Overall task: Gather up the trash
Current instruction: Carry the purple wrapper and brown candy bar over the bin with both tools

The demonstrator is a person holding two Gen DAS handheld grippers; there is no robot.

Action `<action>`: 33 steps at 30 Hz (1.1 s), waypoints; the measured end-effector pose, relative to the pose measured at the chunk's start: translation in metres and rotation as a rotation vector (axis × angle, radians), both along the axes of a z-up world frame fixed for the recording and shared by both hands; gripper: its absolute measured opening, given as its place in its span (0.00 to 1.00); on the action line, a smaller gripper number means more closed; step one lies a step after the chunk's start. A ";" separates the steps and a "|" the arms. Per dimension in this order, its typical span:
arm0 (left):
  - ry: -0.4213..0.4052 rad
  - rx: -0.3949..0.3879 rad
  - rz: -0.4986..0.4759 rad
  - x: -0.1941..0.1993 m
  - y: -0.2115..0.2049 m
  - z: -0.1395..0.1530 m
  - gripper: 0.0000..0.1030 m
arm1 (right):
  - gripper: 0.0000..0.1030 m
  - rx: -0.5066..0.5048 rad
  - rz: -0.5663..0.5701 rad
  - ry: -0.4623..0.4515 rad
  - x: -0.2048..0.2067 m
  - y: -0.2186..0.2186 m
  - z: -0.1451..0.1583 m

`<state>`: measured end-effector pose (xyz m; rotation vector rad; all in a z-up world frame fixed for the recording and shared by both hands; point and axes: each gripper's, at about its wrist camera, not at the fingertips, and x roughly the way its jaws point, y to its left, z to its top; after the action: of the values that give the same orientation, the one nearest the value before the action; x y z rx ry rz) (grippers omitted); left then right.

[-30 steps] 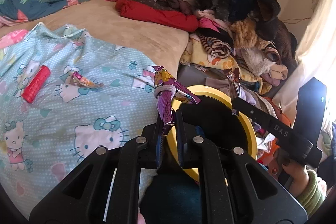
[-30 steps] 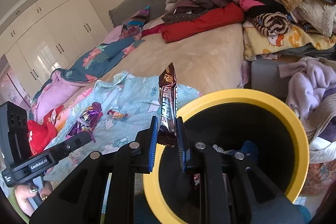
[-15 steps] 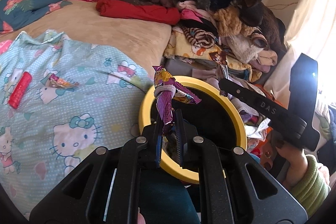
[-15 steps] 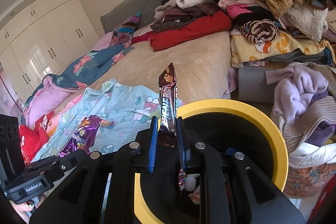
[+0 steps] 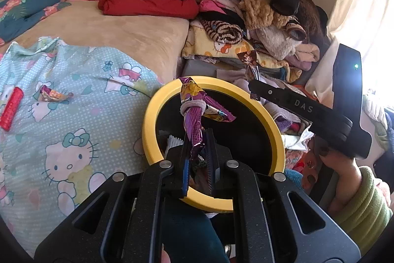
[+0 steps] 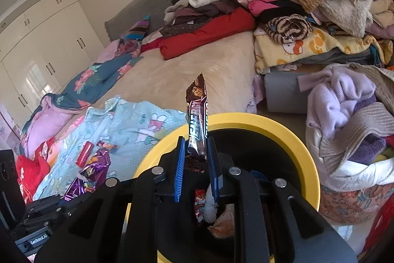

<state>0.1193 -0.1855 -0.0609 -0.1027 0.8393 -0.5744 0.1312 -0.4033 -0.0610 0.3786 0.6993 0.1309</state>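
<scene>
A: Wrappers, two in hand. Your left gripper (image 5: 197, 152) has its fingers parted a little around a purple snack wrapper (image 5: 194, 125); the wrapper stands up between them, leaning on the left finger, over the mouth of the yellow-rimmed bin (image 5: 150, 115).

B: And your right gripper (image 6: 195, 159)?

A: Its blue pads (image 6: 179, 164) stand slightly apart, a brown chocolate bar wrapper (image 6: 197, 125) upright between them. Whether either pad presses it, I cannot tell. It too sits above the bin's rim (image 6: 295, 144).

B: Contents of the bin?

A: A red packet (image 6: 200, 203), white paper (image 6: 209, 206) and an orange-and-white scrap (image 6: 222, 223) on the dark bottom.

B: Items outside it?

A: On the light blue cat-print sheet (image 5: 73, 139): a small crumpled foil wrapper (image 5: 53, 95) and a red cylinder (image 5: 11, 107), well apart from the bin. Beyond the sheet, a beige blanket (image 5: 123, 33); a red rolled garment (image 5: 147, 6) at its far edge; a tall heap of clothes (image 5: 246, 4) beside the bin. White wardrobe doors (image 6: 44, 53) line the far wall in your right view.
</scene>
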 end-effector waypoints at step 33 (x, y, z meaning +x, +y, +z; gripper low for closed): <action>0.132 0.089 -0.099 0.021 -0.050 -0.057 0.06 | 0.19 0.047 -0.057 0.151 0.009 -0.037 -0.044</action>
<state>0.1399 -0.2354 -0.1178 -0.0180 1.0010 -0.6273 0.1399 -0.4401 -0.1049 0.4561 0.8344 0.0649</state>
